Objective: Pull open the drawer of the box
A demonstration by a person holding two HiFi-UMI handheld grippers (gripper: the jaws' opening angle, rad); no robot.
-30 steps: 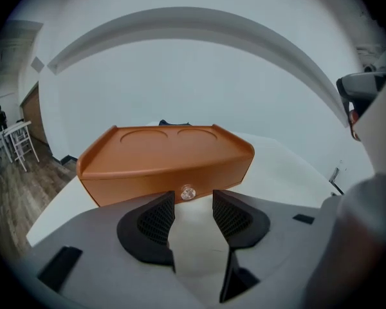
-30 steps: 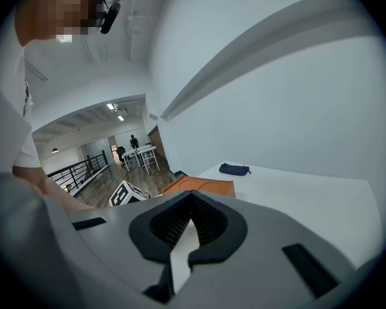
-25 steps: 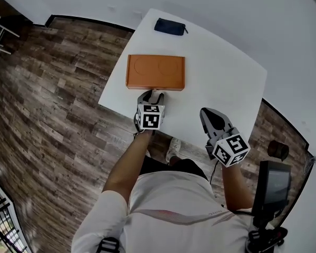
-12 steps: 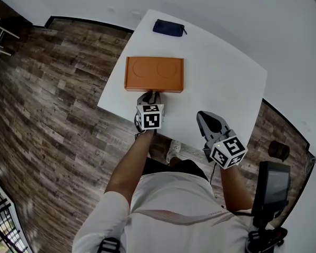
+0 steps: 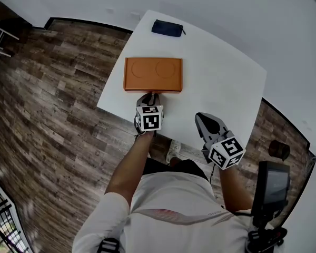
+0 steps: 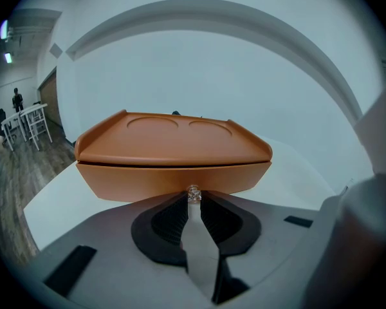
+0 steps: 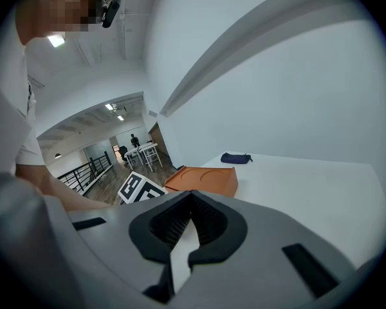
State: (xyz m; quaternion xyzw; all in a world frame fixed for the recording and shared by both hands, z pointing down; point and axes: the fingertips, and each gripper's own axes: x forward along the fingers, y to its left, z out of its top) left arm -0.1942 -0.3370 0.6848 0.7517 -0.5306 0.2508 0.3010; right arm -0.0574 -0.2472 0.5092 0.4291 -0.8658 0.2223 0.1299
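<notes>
Orange box (image 5: 152, 74) hides its knob (image 6: 193, 194) overhead beneath your left gripper (image 5: 150, 95), whose jaws have just been closing and now pinch it; long side faces you; right gripper (image 5: 205, 119) pressed together, empty.

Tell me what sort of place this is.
Probably an open-plan office or lab: a white table on wood-plank floor, with more tables and chairs and a railing in a large hall beyond.

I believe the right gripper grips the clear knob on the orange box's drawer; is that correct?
Not quite: it is the left gripper whose jaws have just closed on the clear knob on the drawer of the orange box, as the left gripper view shows.
</notes>
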